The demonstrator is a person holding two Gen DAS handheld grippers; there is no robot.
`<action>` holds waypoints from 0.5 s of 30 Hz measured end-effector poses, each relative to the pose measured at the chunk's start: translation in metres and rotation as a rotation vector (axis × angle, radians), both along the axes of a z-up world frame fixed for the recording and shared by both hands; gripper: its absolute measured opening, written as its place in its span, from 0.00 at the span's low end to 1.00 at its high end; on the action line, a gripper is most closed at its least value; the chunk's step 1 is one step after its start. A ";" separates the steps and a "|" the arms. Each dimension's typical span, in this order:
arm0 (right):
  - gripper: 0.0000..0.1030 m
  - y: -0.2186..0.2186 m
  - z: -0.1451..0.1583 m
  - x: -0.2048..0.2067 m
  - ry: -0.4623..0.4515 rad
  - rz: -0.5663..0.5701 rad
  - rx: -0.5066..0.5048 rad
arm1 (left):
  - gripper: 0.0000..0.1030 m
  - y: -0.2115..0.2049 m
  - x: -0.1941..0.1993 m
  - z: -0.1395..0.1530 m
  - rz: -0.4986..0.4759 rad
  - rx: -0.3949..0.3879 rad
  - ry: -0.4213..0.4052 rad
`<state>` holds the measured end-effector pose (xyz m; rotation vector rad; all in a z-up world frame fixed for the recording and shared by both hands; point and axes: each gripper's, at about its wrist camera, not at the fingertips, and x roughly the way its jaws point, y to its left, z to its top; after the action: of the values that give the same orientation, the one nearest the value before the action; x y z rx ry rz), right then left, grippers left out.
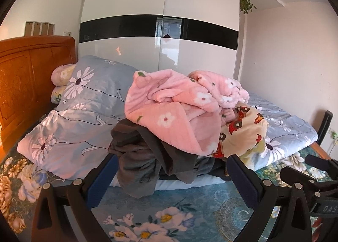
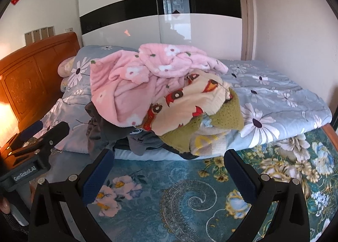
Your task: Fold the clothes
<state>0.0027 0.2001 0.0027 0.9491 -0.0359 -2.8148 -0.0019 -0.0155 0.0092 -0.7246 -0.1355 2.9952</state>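
Observation:
A pile of clothes lies on the bed. On top is a pink floral fleece garment [image 1: 175, 104] [image 2: 131, 77]. Under it are a cream garment with red cars [image 1: 243, 128] [image 2: 190, 102], a dark grey garment [image 1: 143, 157] [image 2: 105, 130] and an olive green knit [image 2: 211, 128]. My left gripper [image 1: 171, 170] is open, its fingertips at the near edge of the grey garment, holding nothing. My right gripper [image 2: 169, 161] is open and empty, just short of the pile's front edge. Each gripper shows at the side of the other's view.
The bed has a teal floral sheet [image 2: 190, 199] in front and a folded grey-blue daisy quilt [image 1: 84, 102] [image 2: 274, 102] behind the pile. A wooden headboard [image 1: 27, 73] stands at left. A white wardrobe [image 1: 160, 31] and a wall are behind.

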 end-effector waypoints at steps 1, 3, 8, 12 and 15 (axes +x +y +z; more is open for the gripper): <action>1.00 0.002 -0.001 -0.001 -0.003 -0.001 -0.006 | 1.00 0.000 -0.001 0.000 0.001 -0.002 0.001; 1.00 0.004 -0.003 -0.002 -0.011 -0.002 -0.016 | 1.00 0.000 -0.001 -0.001 -0.003 0.002 -0.003; 1.00 0.005 -0.004 -0.004 -0.017 -0.004 -0.012 | 1.00 -0.003 -0.005 -0.003 -0.013 0.038 -0.013; 1.00 0.003 -0.003 -0.005 -0.018 -0.001 -0.004 | 1.00 -0.004 -0.007 -0.005 -0.014 0.033 -0.016; 1.00 0.002 -0.003 -0.006 -0.016 -0.002 0.007 | 1.00 -0.004 -0.007 -0.006 -0.010 0.028 -0.011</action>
<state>-0.0029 0.2016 0.0001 0.9741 -0.0293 -2.8111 -0.0093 -0.0191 0.0033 -0.7360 -0.1728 2.9738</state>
